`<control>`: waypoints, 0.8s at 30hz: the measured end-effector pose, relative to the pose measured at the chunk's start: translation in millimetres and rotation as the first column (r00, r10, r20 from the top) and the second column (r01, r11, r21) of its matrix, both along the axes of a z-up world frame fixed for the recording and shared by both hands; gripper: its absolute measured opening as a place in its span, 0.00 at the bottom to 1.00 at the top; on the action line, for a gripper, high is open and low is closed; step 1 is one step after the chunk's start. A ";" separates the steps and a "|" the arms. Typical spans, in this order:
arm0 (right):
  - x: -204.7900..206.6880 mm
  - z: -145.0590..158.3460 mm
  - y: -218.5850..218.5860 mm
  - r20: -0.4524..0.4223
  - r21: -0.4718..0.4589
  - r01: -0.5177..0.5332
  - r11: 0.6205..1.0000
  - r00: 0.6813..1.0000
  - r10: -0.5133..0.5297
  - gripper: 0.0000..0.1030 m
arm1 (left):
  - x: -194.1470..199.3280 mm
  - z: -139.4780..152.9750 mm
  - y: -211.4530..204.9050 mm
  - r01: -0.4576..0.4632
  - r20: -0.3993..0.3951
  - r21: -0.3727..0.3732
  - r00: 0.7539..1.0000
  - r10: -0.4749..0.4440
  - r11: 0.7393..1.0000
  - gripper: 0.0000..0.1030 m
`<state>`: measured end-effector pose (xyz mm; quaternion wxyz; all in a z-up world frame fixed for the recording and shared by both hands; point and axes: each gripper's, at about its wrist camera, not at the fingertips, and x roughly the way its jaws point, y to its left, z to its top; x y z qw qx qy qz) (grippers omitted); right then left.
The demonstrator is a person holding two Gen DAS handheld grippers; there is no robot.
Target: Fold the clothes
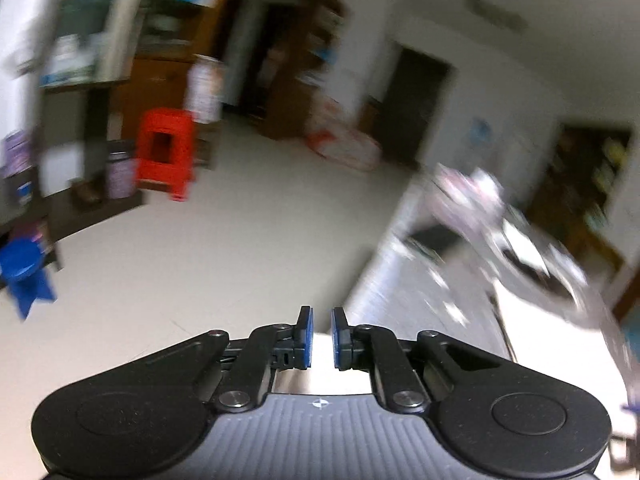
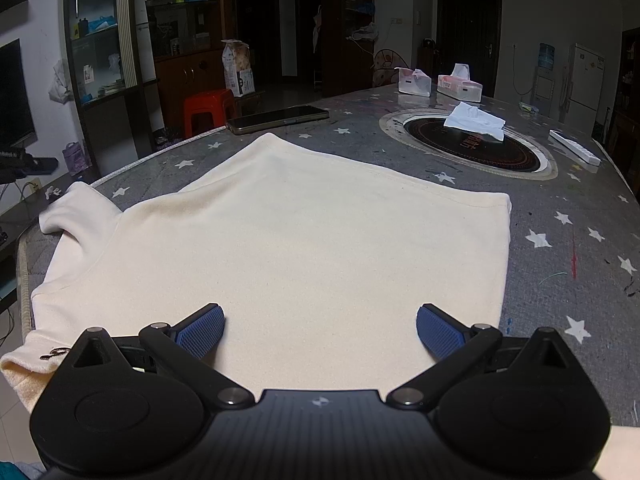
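One cream sweater lies flat on the grey, star-printed tablecloth, its body spread smooth, one sleeve reaching toward the table's left edge and a cuff hanging off the near corner. The table has a round dark cooktop let into its far half, with one loose white tissue lying on it. Two tissue boxes stand side by side at the far edge; one dark phone lies just past the sweater's far corner, and one white remote sits near the right edge. Beyond the table are dark wooden shelves, one red plastic stool and a white fridge by the far wall.

The right gripper hovers over the sweater's near hem with its jaws spread wide, nothing between the blue pads.

The left wrist view is blurred. The left gripper points out over the pale floor, its jaws nearly together with a narrow gap left and nothing caught in it. A red stool and a blue stool show there.
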<state>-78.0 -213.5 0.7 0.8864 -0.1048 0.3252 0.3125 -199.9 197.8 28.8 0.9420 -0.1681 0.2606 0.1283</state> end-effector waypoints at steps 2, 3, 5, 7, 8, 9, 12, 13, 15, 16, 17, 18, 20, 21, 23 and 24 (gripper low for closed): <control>-0.2 0.0 -0.1 0.000 0.000 0.000 1.000 1.000 0.000 1.00 | 11.8 -6.6 -8.6 -0.008 -0.078 0.024 0.997 0.009 1.000 0.43; -0.2 0.0 -0.1 0.000 0.000 0.000 1.000 1.000 0.000 1.00 | 16.2 -9.4 -9.0 -0.021 -0.099 0.024 0.995 0.023 1.000 0.49; -0.3 0.0 0.0 0.000 0.000 0.000 1.000 1.000 0.000 1.00 | 23.7 -13.7 -7.4 -0.041 -0.126 0.009 0.991 0.042 0.999 0.54; -0.3 0.0 -0.1 0.000 0.000 0.000 1.000 1.000 0.000 1.00 | 29.9 -16.8 -4.1 -0.029 -0.134 -0.028 0.991 0.025 0.999 0.54; -0.3 0.0 0.0 0.000 0.000 0.000 1.000 1.000 0.000 1.00 | 33.0 -18.3 -2.5 -0.022 -0.138 -0.047 0.990 0.016 0.999 0.53; -0.3 0.0 0.0 0.000 0.000 0.000 1.000 1.000 0.000 1.00 | 35.2 -18.9 -2.3 -0.017 -0.135 -0.049 0.991 0.010 0.999 0.53; -0.3 0.0 0.0 0.000 0.000 0.000 1.000 1.000 0.000 1.00 | 40.5 -17.2 -1.2 -0.020 -0.128 -0.032 0.992 0.015 0.999 0.30; -0.3 0.0 0.0 0.000 0.000 0.000 1.000 1.000 0.000 1.00 | 42.3 -15.6 -1.7 -0.020 -0.127 -0.014 0.992 0.018 1.000 0.20; -0.3 0.0 0.0 0.000 0.000 0.000 1.000 1.000 0.000 1.00 | 45.7 -12.1 -3.0 -0.018 -0.124 0.023 0.992 0.021 1.000 0.08; -0.3 0.0 0.0 0.000 0.000 0.000 1.000 1.000 0.000 1.00 | 47.4 -10.4 -3.7 -0.017 -0.123 0.041 0.992 0.022 0.999 0.08; -0.3 0.0 0.0 0.000 0.000 0.000 1.000 1.000 0.000 1.00 | 50.2 -7.3 -6.9 -0.010 -0.114 0.069 0.993 0.017 0.998 0.07; -0.3 0.0 0.0 0.000 0.000 0.000 1.000 1.000 0.000 1.00 | 53.2 -4.0 -10.5 -0.001 -0.103 0.097 0.995 0.011 0.995 0.07; -0.3 0.1 0.0 0.000 0.000 0.000 1.000 1.000 0.000 1.00 | 59.1 2.6 -17.7 0.014 -0.082 0.155 0.997 -0.002 0.988 0.07; -0.3 0.1 -0.1 0.000 0.000 0.000 1.000 1.000 0.000 1.00 | 63.9 5.5 -21.1 0.026 -0.076 0.176 0.997 -0.013 0.984 0.07; -0.2 0.1 -0.1 0.000 0.000 0.000 1.000 1.000 0.000 1.00 | 74.6 10.2 -27.0 0.048 -0.070 0.213 0.997 -0.034 0.976 0.07; -0.2 0.1 -0.1 0.000 0.000 0.000 1.000 1.000 0.000 1.00 | 81.0 11.1 -29.9 0.057 -0.074 0.237 0.996 -0.041 0.970 0.07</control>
